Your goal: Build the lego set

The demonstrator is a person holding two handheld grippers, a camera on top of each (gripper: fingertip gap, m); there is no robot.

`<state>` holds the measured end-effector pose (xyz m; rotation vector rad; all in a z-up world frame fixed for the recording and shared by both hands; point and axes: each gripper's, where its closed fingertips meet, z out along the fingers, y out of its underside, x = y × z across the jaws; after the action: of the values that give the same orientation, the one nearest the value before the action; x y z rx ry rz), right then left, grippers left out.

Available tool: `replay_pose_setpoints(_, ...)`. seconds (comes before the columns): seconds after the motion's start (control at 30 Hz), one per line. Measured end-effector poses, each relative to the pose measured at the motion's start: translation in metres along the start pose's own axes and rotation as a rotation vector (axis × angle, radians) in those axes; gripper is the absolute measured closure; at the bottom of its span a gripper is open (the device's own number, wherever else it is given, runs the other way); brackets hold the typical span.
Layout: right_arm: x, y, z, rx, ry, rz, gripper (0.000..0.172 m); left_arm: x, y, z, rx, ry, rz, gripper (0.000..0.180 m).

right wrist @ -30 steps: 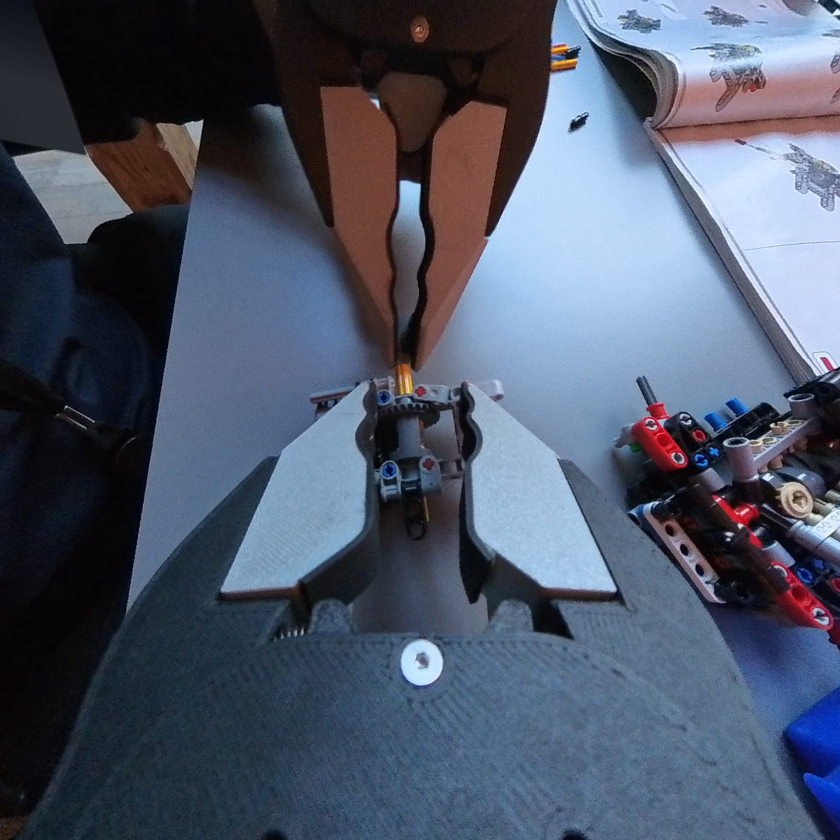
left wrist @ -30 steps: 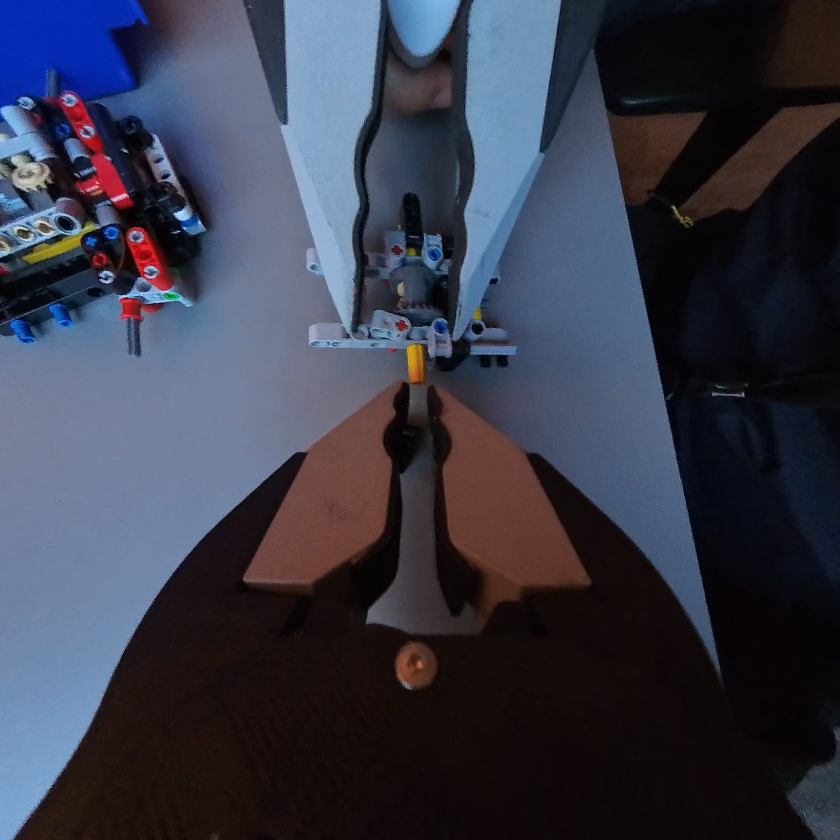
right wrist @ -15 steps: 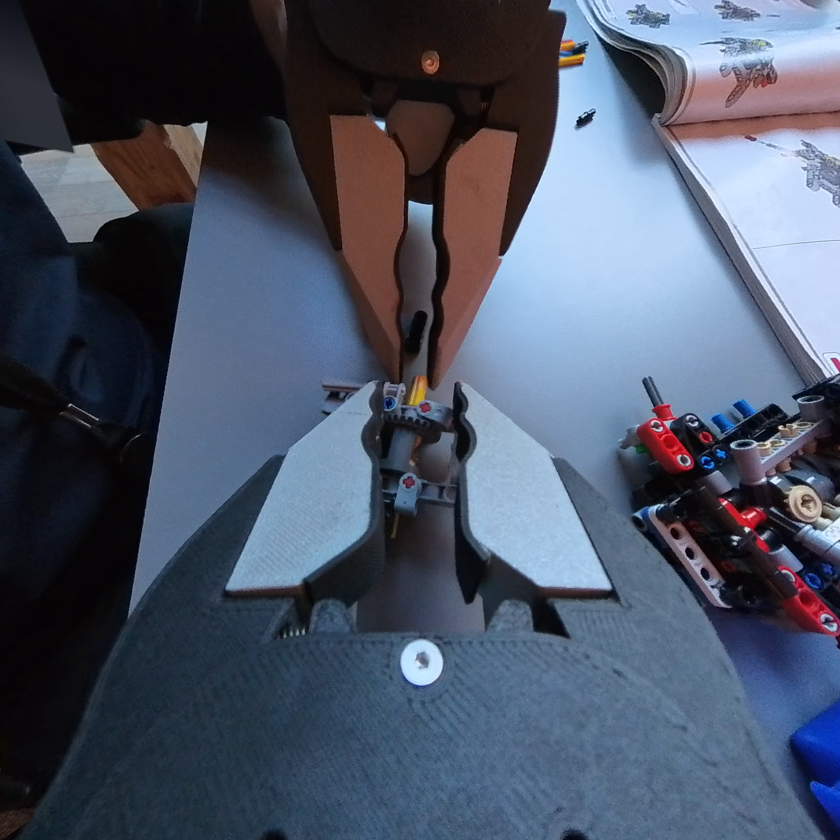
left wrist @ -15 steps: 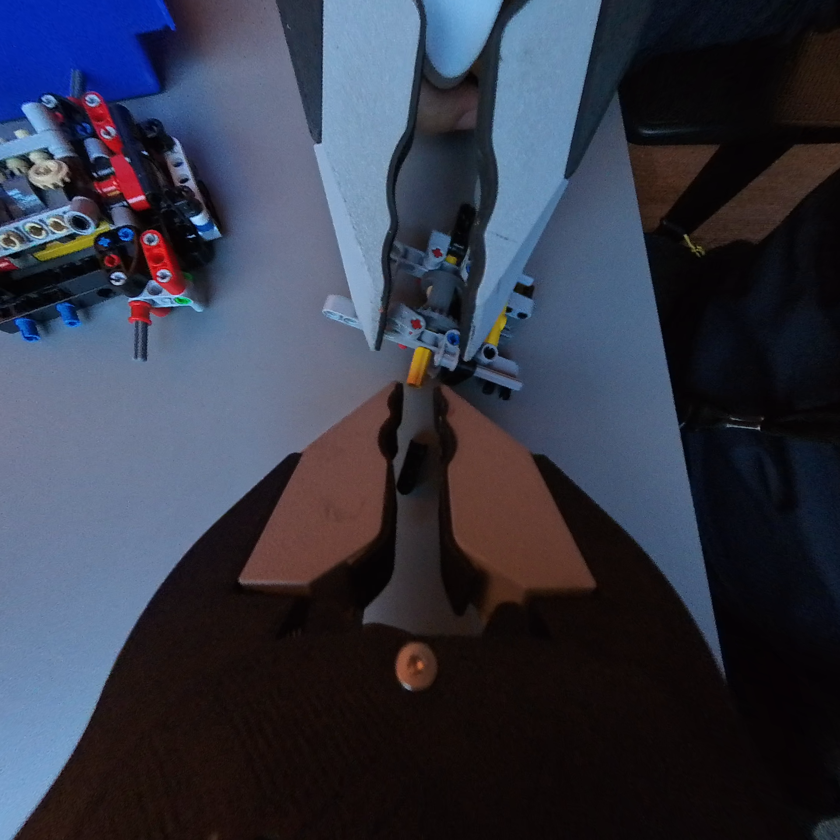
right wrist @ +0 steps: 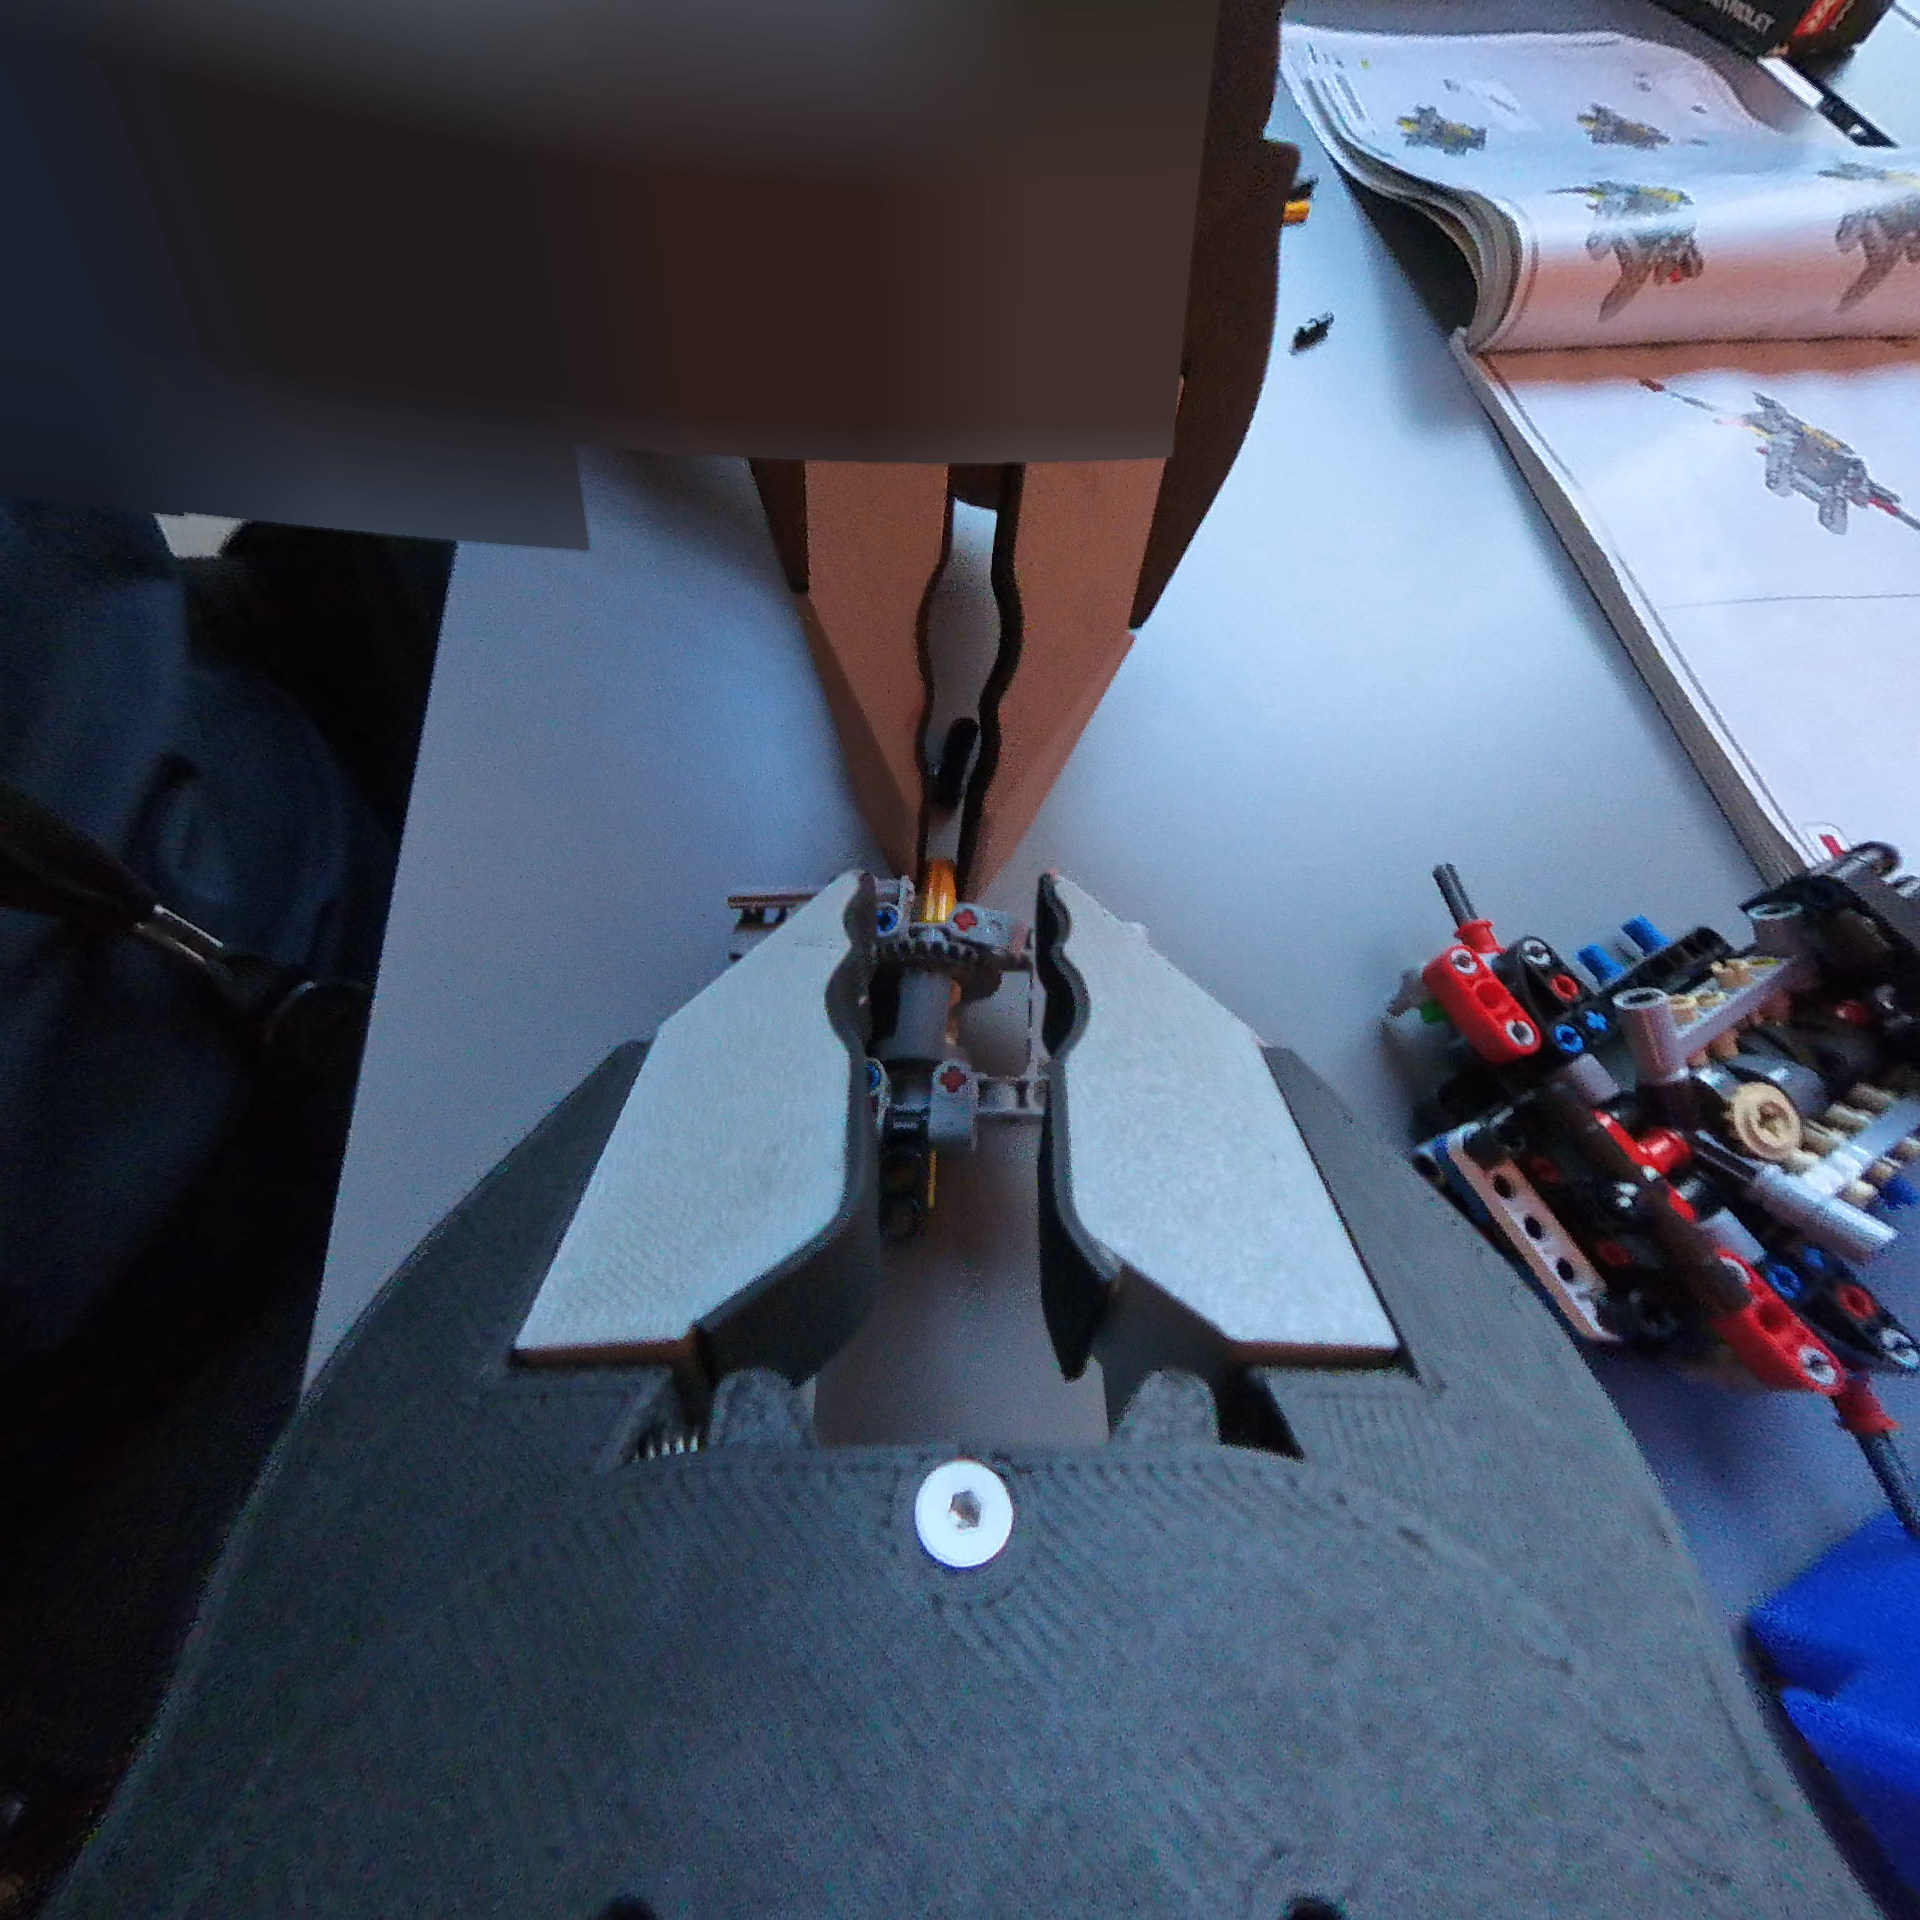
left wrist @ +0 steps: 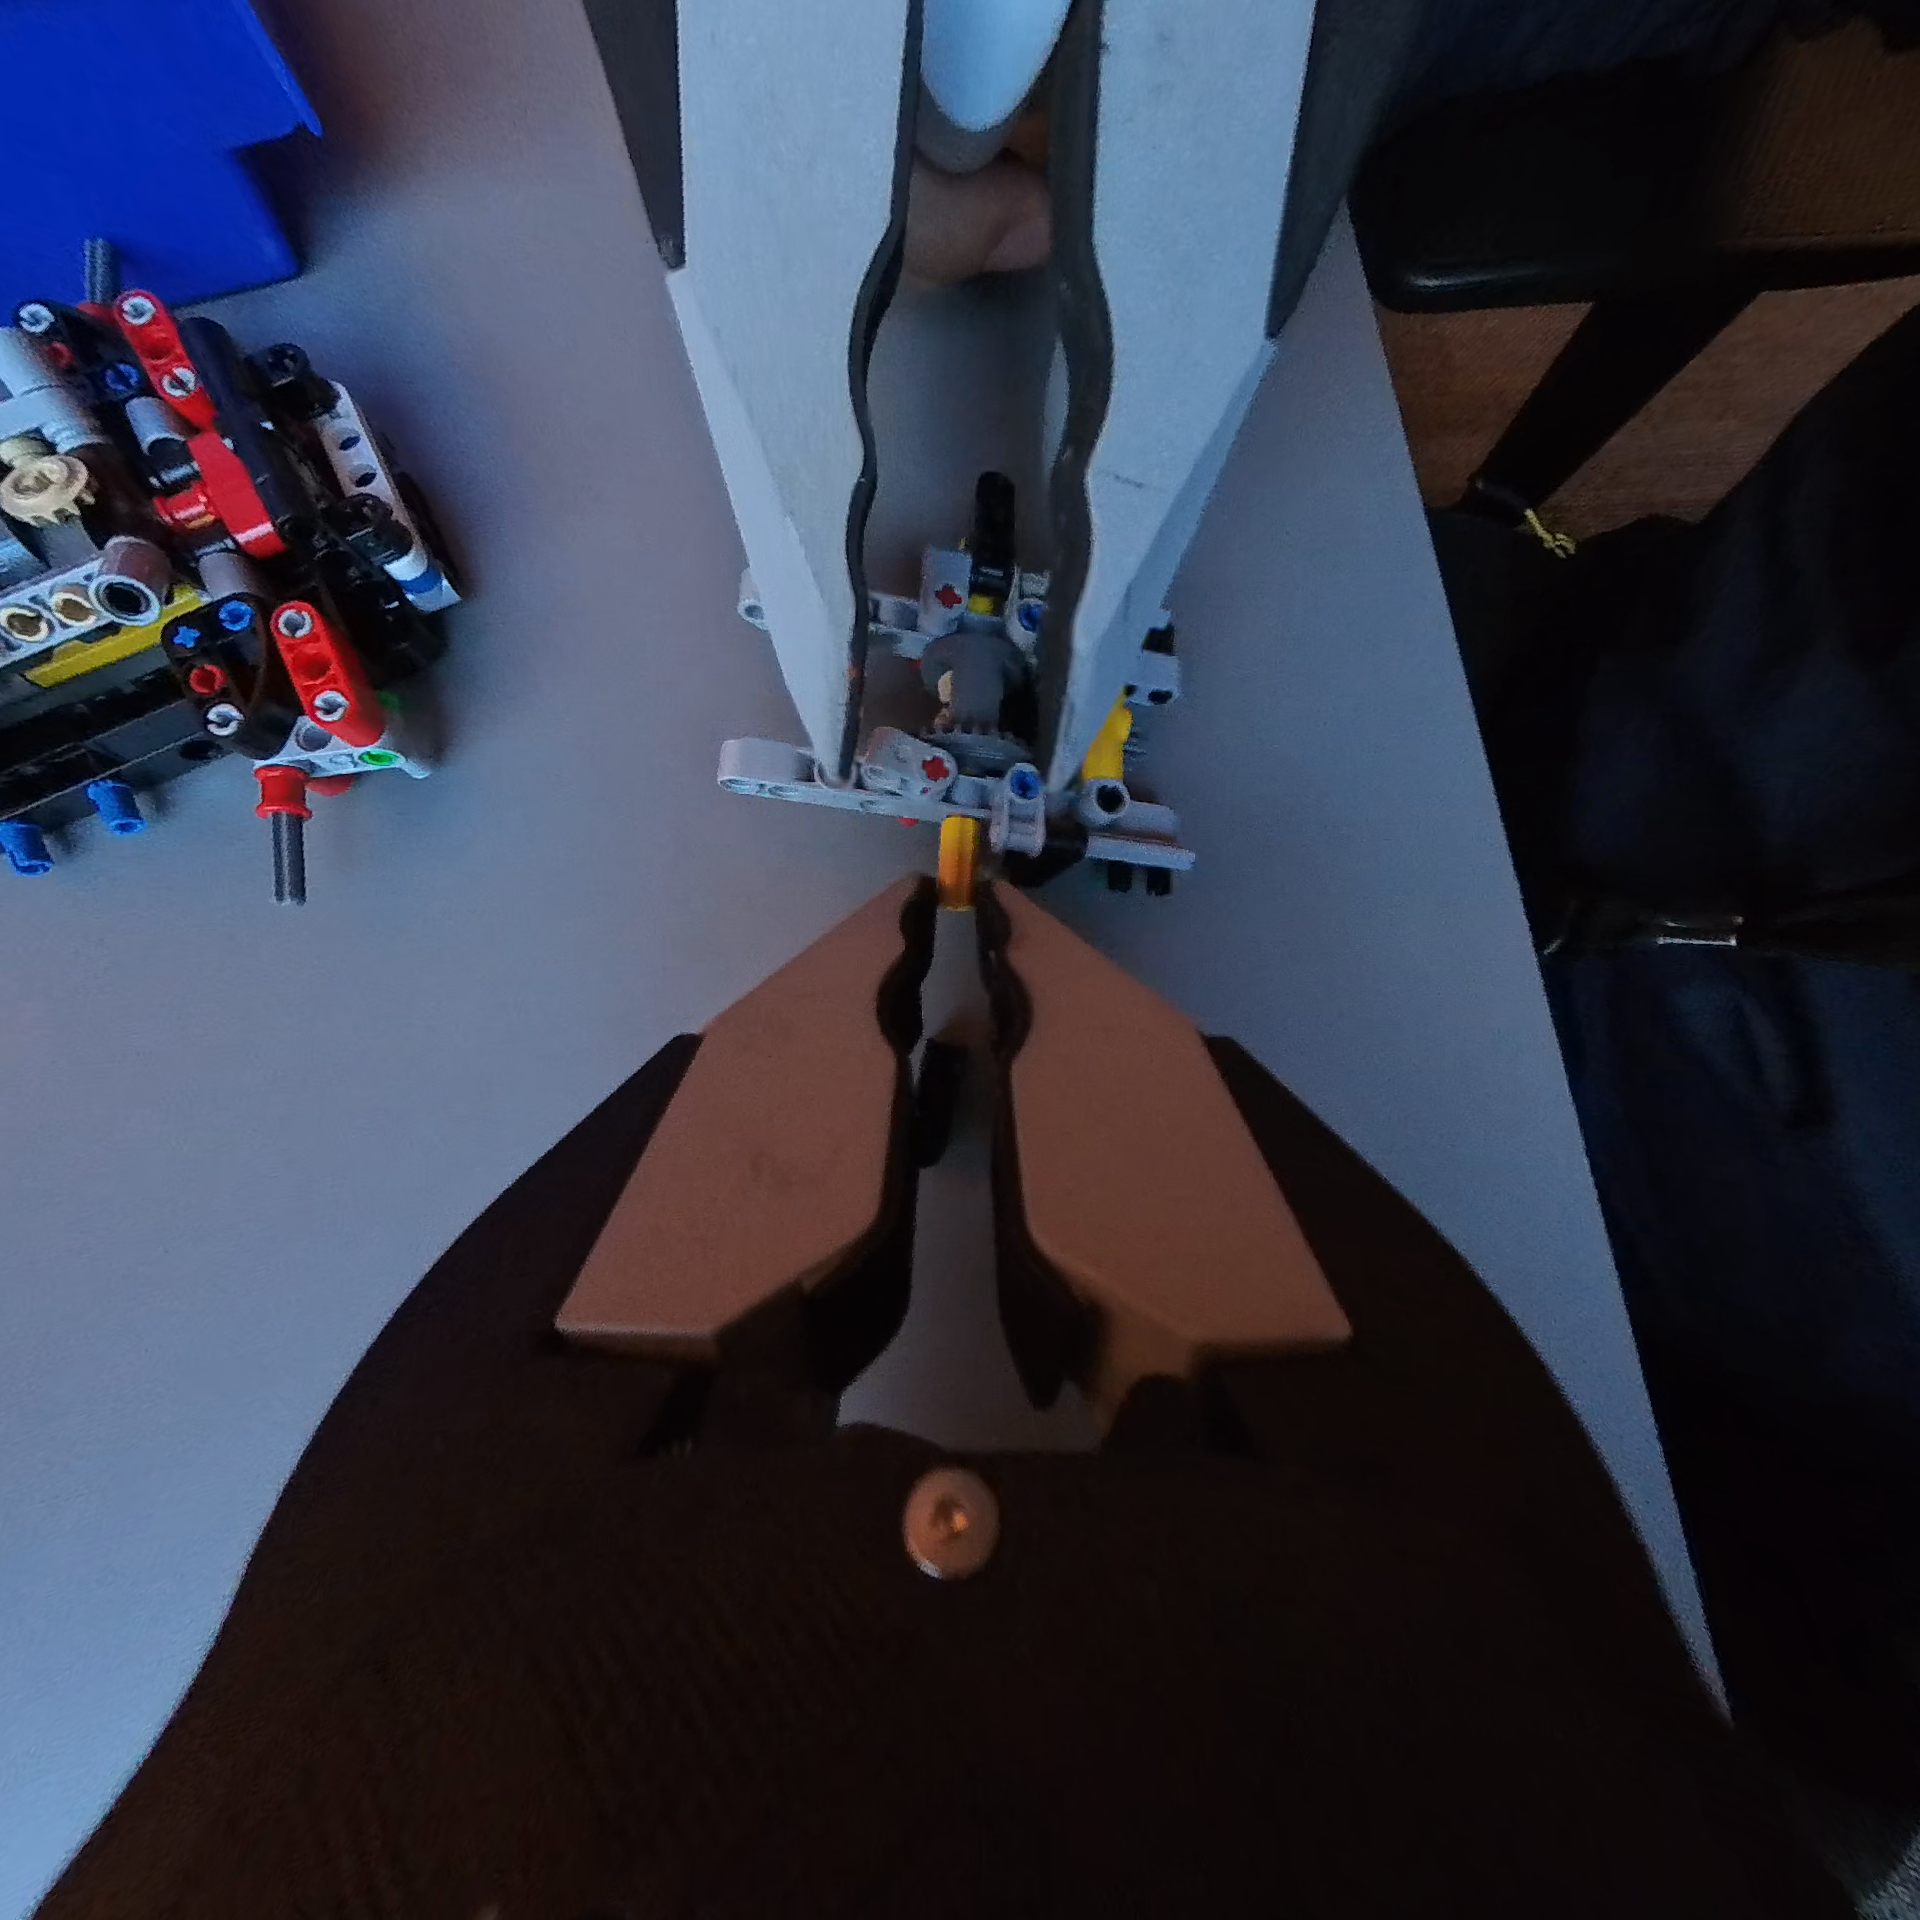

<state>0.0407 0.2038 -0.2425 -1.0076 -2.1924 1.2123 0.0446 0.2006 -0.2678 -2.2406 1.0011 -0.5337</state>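
Note:
My right gripper (right wrist: 951, 904), with grey fingers, is shut on a small grey gear assembly (right wrist: 920, 1008) that sits low on the grey table (right wrist: 623, 727). In the left wrist view this gripper (left wrist: 948, 774) comes in from the top, its fingers on either side of the assembly (left wrist: 971, 665). My left gripper (left wrist: 956, 904), with brown fingers, faces it, and its tips are shut on the orange axle (left wrist: 956, 862) that sticks out of the assembly. The right wrist view shows the axle (right wrist: 938, 888) between those brown tips. A loose black pin (left wrist: 940, 1101) lies on the table between the left fingers, farther back and not gripped.
A larger red, black and grey brick model (left wrist: 208, 582) lies to the left, also in the right wrist view (right wrist: 1662, 1122). A blue bin (left wrist: 135, 135) stands beyond it. An open instruction booklet (right wrist: 1662, 260) lies far right. The table edge and a dark bag (left wrist: 1714, 1039) are close by. Both grippers' tips are close together, under 4 cm apart.
My left gripper opened and the black pin it held dropped onto the table. It then closed on the orange axle. My right gripper tilted the assembly and brought it back square.

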Motion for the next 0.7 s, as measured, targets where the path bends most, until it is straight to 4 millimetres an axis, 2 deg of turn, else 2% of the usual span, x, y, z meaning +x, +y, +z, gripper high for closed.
replay_pose_setpoints(0.27,0.003,0.006,-0.009,-0.013,0.010,0.016,0.147,-0.003,-0.001,0.000,0.010,-0.038,0.010,0.176)
replay_pose_setpoints(0.47,0.001,0.014,-0.003,-0.074,0.031,-0.019,0.144,-0.003,-0.001,0.000,0.025,-0.029,-0.014,0.176)
replay_pose_setpoints(0.7,0.002,0.013,0.000,-0.070,0.040,-0.043,0.143,-0.003,0.001,0.001,0.020,-0.036,-0.010,0.176)
